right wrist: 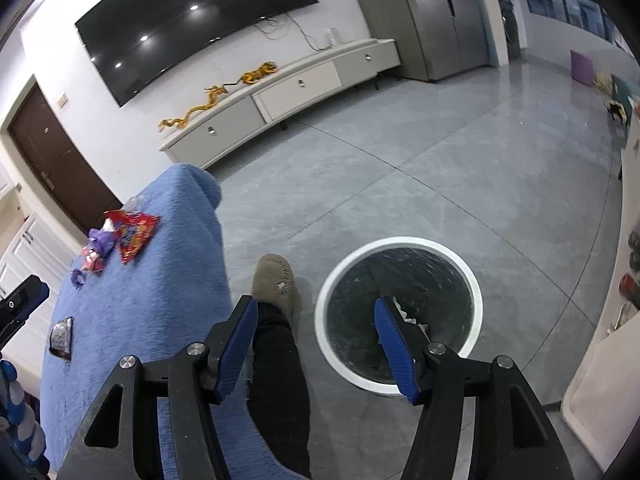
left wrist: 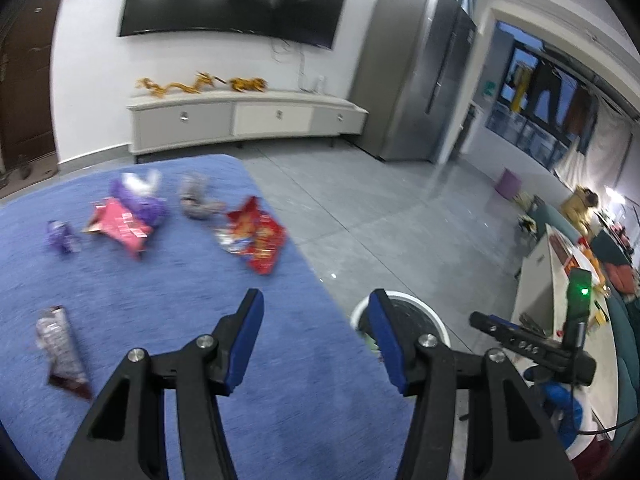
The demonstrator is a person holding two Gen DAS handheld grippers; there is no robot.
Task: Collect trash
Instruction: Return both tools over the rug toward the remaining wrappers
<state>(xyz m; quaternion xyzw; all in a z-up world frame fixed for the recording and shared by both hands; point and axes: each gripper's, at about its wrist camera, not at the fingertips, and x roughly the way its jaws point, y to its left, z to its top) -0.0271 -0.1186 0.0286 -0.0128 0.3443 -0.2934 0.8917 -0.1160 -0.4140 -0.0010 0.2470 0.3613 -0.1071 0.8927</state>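
Blue-padded left gripper [left wrist: 316,344] and right gripper [right wrist: 316,346], both agape and empty, above white-rimmed bin [right wrist: 472,276]. Between pickups, seemingly; wrappers [left wrist: 256,236] strewn on blue cloth [left wrist: 160,320]. Next: reaching for one, pinching it.

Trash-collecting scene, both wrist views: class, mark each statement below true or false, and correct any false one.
1. The left hand-held gripper holds a wrapper. False: its jaws stand open with nothing between them.
2. A red snack bag lies on the blue cloth. True.
3. The white-rimmed bin stands on the blue cloth. False: it stands on the grey floor beside the cloth.
4. The right hand-held gripper is empty. True.
5. A dark wrapper lies apart from the other litter, nearer the camera. True.
6. The cloth has been cleared of trash. False: several pieces remain.
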